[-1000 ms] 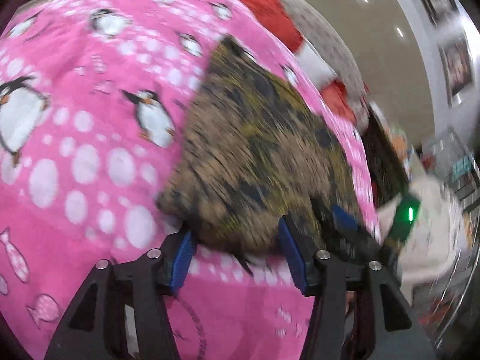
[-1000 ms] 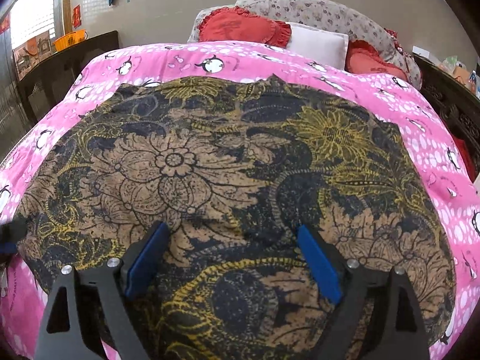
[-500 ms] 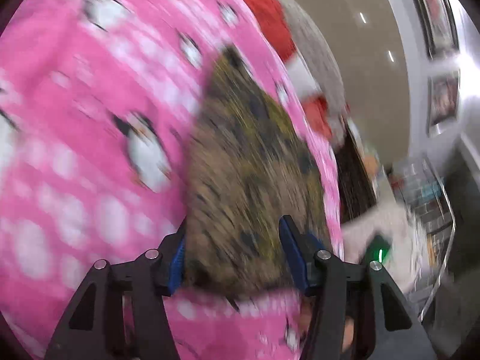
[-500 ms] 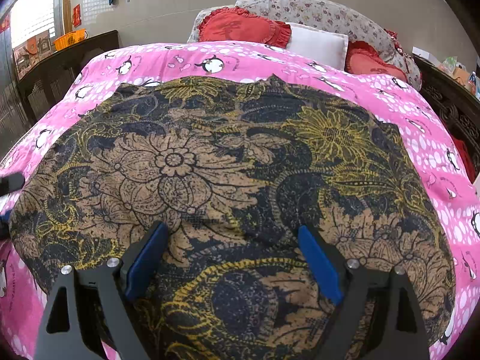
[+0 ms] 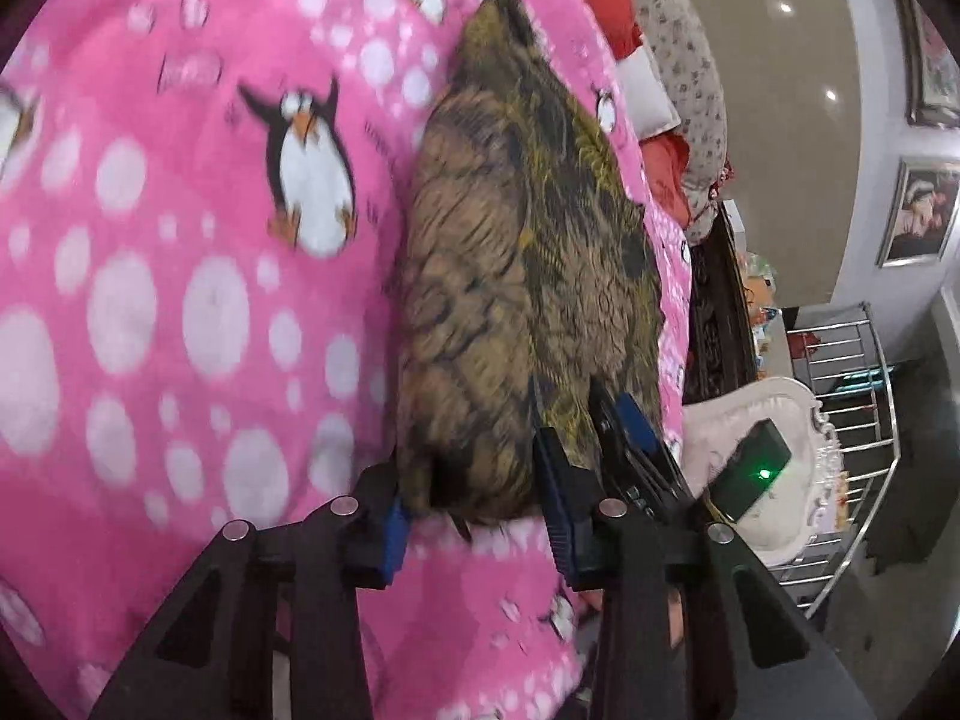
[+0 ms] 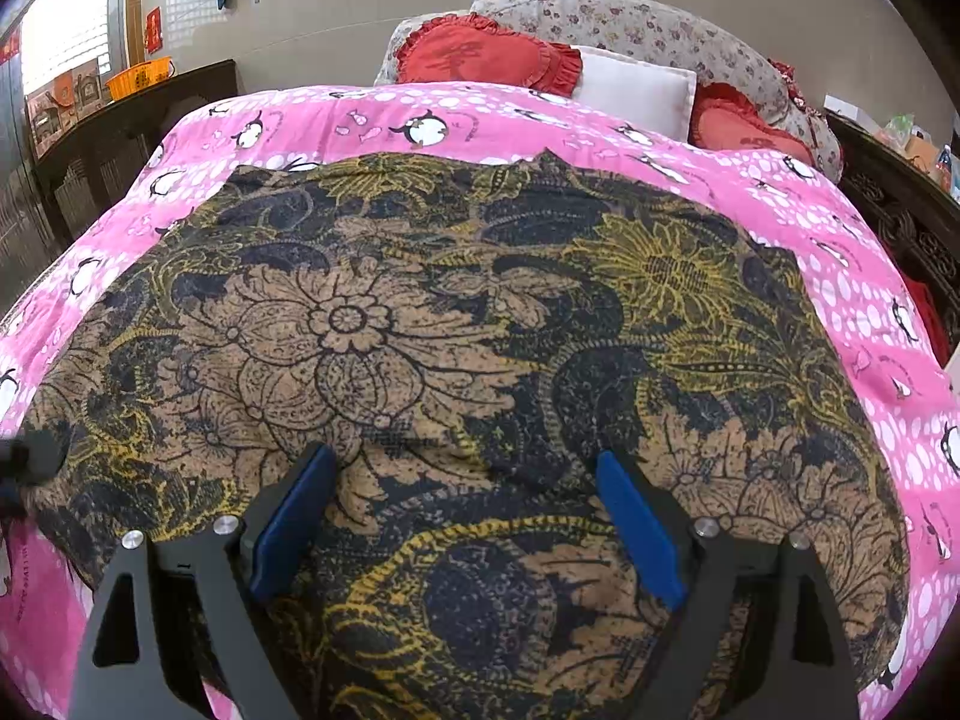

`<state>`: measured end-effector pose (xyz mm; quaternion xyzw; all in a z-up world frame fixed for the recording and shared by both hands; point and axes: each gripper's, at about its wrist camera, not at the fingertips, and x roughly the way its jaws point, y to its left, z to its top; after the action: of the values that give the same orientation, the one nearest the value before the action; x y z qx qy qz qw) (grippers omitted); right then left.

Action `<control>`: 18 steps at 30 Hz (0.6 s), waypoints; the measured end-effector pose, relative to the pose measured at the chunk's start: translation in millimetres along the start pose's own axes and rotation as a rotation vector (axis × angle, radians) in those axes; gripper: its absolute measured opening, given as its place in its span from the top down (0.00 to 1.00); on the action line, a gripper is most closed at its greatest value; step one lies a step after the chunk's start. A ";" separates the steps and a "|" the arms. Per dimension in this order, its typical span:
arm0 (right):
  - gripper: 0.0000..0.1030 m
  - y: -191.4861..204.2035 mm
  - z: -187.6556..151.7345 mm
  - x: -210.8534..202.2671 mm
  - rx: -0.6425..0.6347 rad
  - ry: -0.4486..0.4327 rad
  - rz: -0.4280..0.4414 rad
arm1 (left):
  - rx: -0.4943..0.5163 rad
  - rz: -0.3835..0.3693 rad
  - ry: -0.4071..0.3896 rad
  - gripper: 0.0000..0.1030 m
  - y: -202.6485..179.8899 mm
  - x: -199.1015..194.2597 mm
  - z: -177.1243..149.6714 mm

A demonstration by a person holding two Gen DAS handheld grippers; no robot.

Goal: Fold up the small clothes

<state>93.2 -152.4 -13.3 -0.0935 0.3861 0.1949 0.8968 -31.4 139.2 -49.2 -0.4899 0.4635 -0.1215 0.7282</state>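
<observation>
Bed: pink penguin blanket (image 6: 480, 114) | Garment: batik cloth (image 6: 456, 324) spread flat on it, no fold visible yet (all folds remain) | Right gripper (image 6: 465, 480): wide, over near hem | Left gripper (image 5: 474, 480): straddling corner, grip unclear

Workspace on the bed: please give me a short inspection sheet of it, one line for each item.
Surface: pink penguin blanket covering the bed.
Job's things: floral batik cloth spread flat on the blanket.
Clutter: red heart cushions, white pillow at the head end.
Grippers: left claw open around the cloth's corner; right claw open over the cloth's near edge.
Cables: nothing seen.
Surroundings: orange basket, metal rack.
</observation>
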 end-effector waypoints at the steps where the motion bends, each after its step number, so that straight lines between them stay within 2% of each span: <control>1: 0.11 0.0 0.1 0.2 0.000 0.000 0.000 | -0.024 -0.007 0.013 0.84 2.3 -0.7 1.1; 5: 0.11 0.5 0.4 0.9 0.001 0.000 0.001 | -0.031 0.034 0.031 0.84 -2.2 -5.9 -0.4; 12: 0.11 0.2 0.4 0.7 0.001 0.000 0.001 | 0.060 0.060 0.052 0.82 -13.4 -0.7 -28.8; 18: 0.11 0.3 0.7 1.0 0.002 0.000 0.000 | -0.050 -0.043 -0.046 0.79 -7.0 6.9 0.1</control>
<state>94.1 -151.6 -13.5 -0.0928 0.3862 0.1948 0.8968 -25.7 131.5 -47.2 -0.5204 0.4389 -0.1145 0.7235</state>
